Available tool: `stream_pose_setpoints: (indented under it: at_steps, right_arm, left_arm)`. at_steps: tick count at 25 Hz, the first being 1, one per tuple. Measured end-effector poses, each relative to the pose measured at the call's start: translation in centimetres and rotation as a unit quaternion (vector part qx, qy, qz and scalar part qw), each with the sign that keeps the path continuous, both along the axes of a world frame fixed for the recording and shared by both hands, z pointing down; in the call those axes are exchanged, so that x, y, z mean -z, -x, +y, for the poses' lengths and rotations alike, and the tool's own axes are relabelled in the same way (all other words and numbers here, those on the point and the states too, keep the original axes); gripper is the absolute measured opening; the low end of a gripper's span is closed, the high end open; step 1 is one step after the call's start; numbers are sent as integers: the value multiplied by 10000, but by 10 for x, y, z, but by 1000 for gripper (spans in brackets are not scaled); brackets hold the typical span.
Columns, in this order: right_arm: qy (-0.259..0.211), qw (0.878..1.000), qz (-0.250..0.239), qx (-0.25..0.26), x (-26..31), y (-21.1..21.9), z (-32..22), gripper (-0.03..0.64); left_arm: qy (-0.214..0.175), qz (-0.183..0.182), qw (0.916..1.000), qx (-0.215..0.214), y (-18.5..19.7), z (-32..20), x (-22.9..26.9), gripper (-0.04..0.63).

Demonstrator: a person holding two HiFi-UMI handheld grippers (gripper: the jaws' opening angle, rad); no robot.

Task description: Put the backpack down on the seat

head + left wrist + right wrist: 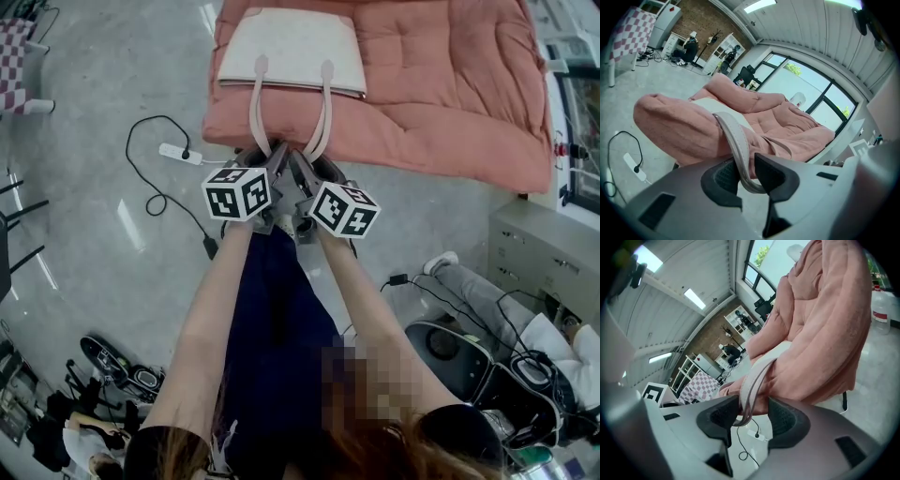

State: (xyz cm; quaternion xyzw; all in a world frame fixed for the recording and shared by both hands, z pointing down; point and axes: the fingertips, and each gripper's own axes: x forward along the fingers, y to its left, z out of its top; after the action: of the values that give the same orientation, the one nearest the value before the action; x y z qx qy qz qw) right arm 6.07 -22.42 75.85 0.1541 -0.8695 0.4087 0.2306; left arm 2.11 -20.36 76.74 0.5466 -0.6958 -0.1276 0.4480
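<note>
- Left gripper [745,171]: jaws slightly apart, one strap [738,140] slack between the pads.
- Right gripper [757,416]: jaws wide, the other strap [754,376] draped against one pad, not pinched.
- Backpack [291,47] lies flat on the pink cushioned seat [450,84], both straps trailing over its front edge.
</note>
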Motion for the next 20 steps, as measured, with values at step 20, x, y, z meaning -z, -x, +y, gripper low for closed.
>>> stream_pose_setpoints:
  at_steps: [20]
  right_arm:
    - [204, 9977, -273, -587, 31, -40, -17, 215]
  left_arm:
    - [286, 40, 9993, 249, -10, 43, 28, 219]
